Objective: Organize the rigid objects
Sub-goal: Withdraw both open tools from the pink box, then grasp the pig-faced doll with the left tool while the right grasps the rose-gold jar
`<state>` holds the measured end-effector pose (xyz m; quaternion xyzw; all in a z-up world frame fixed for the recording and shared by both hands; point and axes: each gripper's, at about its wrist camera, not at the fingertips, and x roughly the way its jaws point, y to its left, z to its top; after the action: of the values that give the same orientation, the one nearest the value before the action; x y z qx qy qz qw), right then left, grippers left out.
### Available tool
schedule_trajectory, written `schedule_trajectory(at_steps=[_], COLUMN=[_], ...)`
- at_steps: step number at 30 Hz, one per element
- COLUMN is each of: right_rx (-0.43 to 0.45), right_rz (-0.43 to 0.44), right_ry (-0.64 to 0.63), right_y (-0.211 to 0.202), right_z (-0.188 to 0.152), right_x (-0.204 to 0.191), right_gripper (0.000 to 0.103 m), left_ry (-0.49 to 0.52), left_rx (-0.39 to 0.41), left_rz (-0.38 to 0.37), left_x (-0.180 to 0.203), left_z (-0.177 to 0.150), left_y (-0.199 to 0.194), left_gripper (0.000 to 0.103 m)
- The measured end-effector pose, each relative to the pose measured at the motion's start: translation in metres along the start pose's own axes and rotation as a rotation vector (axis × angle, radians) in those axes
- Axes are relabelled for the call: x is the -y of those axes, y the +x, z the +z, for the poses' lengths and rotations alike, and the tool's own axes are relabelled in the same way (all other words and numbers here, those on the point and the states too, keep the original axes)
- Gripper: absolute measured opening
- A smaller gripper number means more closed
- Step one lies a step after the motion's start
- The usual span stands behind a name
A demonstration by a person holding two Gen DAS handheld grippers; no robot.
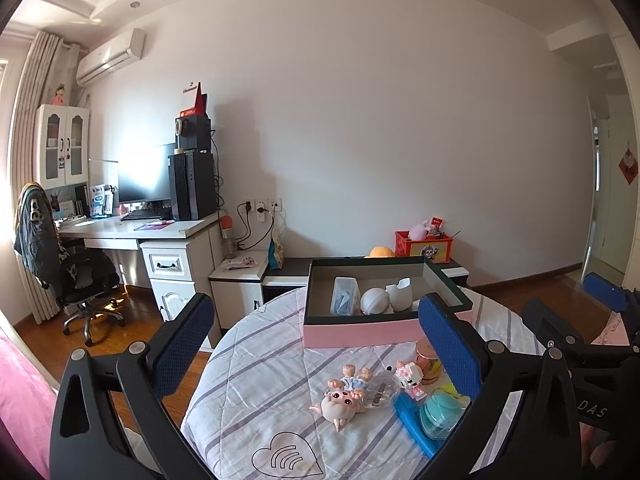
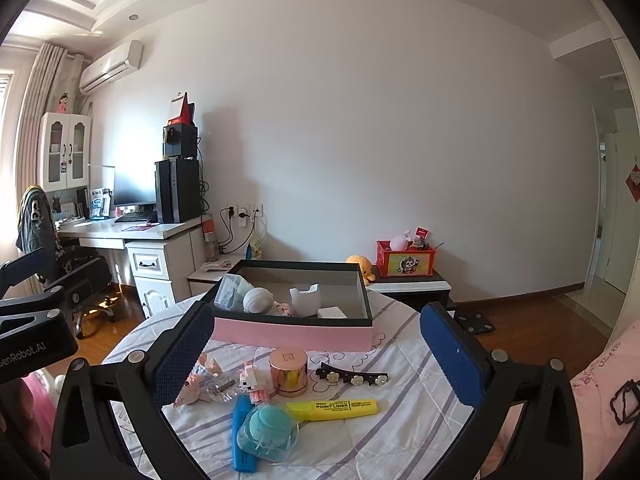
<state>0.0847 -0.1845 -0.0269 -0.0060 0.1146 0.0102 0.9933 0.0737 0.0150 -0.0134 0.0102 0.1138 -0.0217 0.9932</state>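
Worktop: round, striped grey-white quilted cloth [image 2: 400, 432].
Landmark: pink-sided dark-rimmed open box [image 2: 292, 330], at far edge.
Left hand-held gripper [image 1: 316, 352]: spread, empty.
Right hand-held gripper [image 2: 316, 356]: spread, empty.
Room: white desk [image 1: 132, 230] left of box.

The near half of the counter [image 2: 400, 432] is crowded by the yellow highlighter [image 2: 334, 408], blue highlighter [image 2: 242, 436], teal brush [image 2: 267, 426], gold jar [image 2: 289, 372] and hair clip [image 2: 352, 376]. Bare cloth is left at the right edge. The box [image 2: 292, 330] (its right half open) blocks the far side.

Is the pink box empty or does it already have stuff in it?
Partly filled: the pink box holds a white ball, a white cup and a clear container.
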Motion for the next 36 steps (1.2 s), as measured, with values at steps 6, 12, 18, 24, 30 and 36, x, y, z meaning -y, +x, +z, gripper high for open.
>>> schedule_trajectory(at_steps=[6,12,18,24,30,36], right_rx=[-0.069,-0.236,-0.292,-0.326,-0.380,-0.415], right_rz=[-0.011,0.005,0.005,0.016,0.040,0.064], right_ry=[-0.006,0.018,0.045,0.048,0.058,0.031], right_y=[0.017,0.056,0.078,0.096,0.120,0.136], right_z=[-0.018,-0.054,-0.066,-0.069,-0.071,-0.064], right_x=[0.005,0.012,0.024,0.030,0.031,0.023], right_gripper=[0.103,0.103,0.103,0.103,0.103,0.103], left_ry=[-0.003,-0.002,0.008,-0.010,0.004,-0.009], left_rx=[-0.068,-0.193,-0.311,-0.393,-0.503,-0.570], left_rz=[0.001,-0.003,-0.065,-0.068,-0.099,-0.164], left_x=[-0.013,-0.021,-0.013,-0.010,-0.004,-0.003], left_z=[-0.016,-0.047,-0.076,-0.091,-0.101,-0.102], left_y=[0.016,0.050,0.086,0.123,0.151,0.169], left_gripper=[0.103,0.103,0.103,0.103,0.103,0.054])
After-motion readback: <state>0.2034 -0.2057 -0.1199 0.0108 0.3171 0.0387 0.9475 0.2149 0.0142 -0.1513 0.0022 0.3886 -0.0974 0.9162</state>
